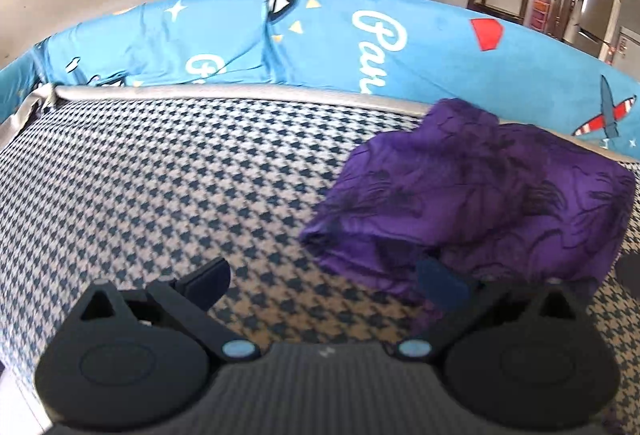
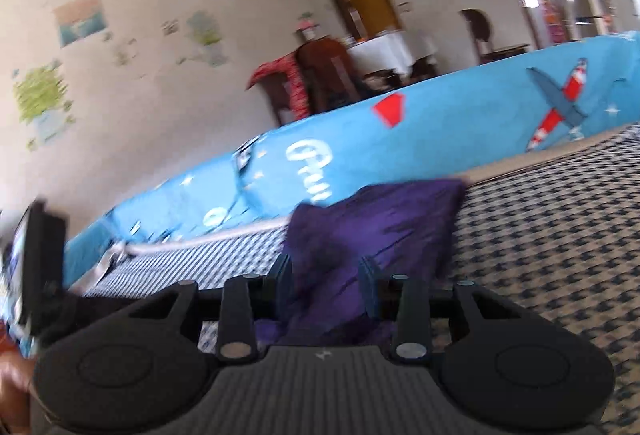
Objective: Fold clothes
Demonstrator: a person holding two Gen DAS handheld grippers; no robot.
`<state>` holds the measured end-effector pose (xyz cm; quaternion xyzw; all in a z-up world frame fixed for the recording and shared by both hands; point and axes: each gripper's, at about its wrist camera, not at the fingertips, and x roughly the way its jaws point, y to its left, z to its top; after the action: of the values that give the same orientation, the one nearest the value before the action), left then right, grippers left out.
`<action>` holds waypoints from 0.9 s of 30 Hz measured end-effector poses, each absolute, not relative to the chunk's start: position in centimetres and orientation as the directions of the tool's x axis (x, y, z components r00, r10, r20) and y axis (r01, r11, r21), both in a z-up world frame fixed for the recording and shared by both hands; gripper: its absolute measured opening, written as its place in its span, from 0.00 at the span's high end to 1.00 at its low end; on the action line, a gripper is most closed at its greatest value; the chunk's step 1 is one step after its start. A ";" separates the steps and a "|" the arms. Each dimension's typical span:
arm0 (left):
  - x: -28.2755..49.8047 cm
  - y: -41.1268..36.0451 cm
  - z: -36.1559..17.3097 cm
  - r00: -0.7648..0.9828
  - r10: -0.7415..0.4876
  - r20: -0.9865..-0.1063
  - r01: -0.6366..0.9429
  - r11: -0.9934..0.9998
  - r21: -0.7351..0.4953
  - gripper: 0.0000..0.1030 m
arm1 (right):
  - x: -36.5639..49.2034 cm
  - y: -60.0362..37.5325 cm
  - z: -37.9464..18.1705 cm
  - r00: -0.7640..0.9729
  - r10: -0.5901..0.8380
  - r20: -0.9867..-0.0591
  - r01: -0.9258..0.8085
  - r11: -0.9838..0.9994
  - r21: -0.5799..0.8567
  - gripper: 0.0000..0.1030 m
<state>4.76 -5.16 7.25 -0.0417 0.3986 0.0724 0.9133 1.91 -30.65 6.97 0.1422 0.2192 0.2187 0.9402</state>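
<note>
**Purple garment lies toward the right side, closer to the right gripper**

Left wrist view: the left gripper point(image 1: 322, 281) points down at the houndstooth-patterned blue-and-cream woven seat cover point(image 1: 160, 175), its fingers spread wide with only bare houndstooth between them. The crumpled purple fabric garment with dark leaf print point(image 1: 480, 203) sits at about two o'clock from this gripper, a loose mound bunched near the pale piped edge of the seat. Its near hem reaches down to the right-hand finger point(image 1: 440, 287) and appears to brush or overlap it, though nothing is pinched. Behind it, at twelve o'clock, runs the bright blue cartoon-printed cushion cover with white lettering and a red aeroplane point(image 1: 320, 35). The mound's long axis runs roughly from nine to three o'clock across this view.

Right wrist view: the picture is blurred by motion. The right gripper point(image 2: 326, 287) faces the same purple garment point(image 2: 376, 227) straight ahead at twelve o'clock, and cloth lies between its two fingers, which stand partly apart. The pads do not visibly press on the fabric, so I read it as parted around the cloth and not clamped. The blue cushion cover point(image 2: 440, 131) slopes across behind.

Judgement: the right gripper is nearer and already astride the garment's near edge; the left would need to travel toward its own two o'clock to reach the opposite edge before the cloth can be spread for folding.
</note>
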 end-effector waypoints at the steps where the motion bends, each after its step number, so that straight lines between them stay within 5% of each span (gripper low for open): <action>1: 4.6 -4.8 7.2 0.671 0.103 -0.734 -0.170 0.985 -0.017 0.00 | 1.6 -29.8 6.8 0.795 0.490 -0.357 -0.371 0.859 0.352 0.64; 15: 3.7 -1.9 5.8 0.636 0.178 -0.751 -0.218 0.975 0.047 0.00 | -1.1 -21.2 3.9 0.639 0.638 -0.430 -0.611 0.760 0.221 0.56; 23: 3.6 -0.9 5.4 0.630 0.199 -0.751 -0.234 0.970 0.061 0.00 | -1.8 -18.2 1.4 0.563 0.649 -0.512 -0.679 0.716 0.162 0.30; 27: 3.5 -0.4 5.5 0.632 0.207 -0.747 -0.244 0.968 0.062 0.00 | -2.6 -17.0 0.2 0.522 0.661 -0.539 -0.707 0.689 0.159 0.24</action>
<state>3.54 -0.44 5.47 -0.0224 0.4107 0.1247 0.9029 -2.59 -17.04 0.15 -0.0397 0.2914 0.3924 0.8715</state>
